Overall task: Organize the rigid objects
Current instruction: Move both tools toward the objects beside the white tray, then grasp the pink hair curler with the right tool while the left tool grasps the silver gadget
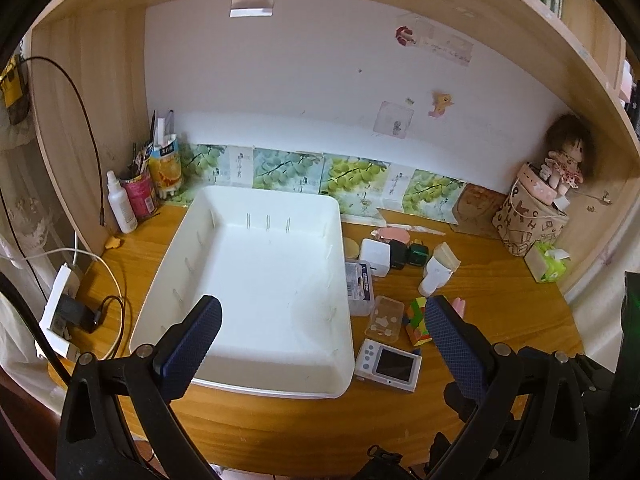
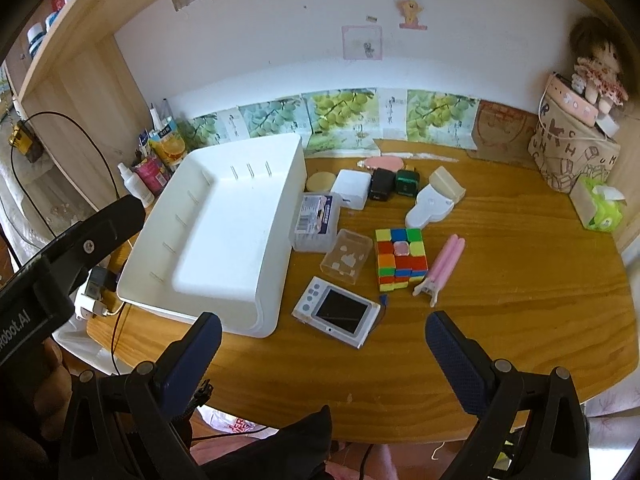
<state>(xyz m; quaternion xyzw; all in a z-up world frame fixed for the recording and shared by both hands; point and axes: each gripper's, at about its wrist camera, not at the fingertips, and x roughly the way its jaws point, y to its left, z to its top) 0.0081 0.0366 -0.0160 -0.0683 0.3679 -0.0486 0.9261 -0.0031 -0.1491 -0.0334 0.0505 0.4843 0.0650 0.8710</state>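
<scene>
A white tray (image 1: 208, 216) (image 2: 276, 216) lies with nothing in it on the left of the wooden desk. To its right lie a small screen device (image 1: 389, 364) (image 2: 336, 312), a colourful puzzle cube (image 1: 417, 320) (image 2: 400, 260), a clear plastic box (image 1: 385, 317) (image 2: 346, 261), a labelled clear case (image 1: 360, 286) (image 2: 315, 220), a white cube charger (image 1: 375, 257) (image 2: 352, 189), dark adapters (image 2: 394, 188) and a pink clip (image 2: 442, 266). My left gripper (image 1: 323, 322) hangs open over the tray's near end. My right gripper (image 2: 323, 338) stands open just in front of the screen device.
A spray bottle (image 1: 122, 202) and pen cups (image 1: 164, 166) stand at the back left. A power strip with cables (image 1: 60, 312) sits at the left edge. A fabric bag with a doll (image 2: 576, 148) and a tissue pack (image 2: 600, 208) occupy the back right corner.
</scene>
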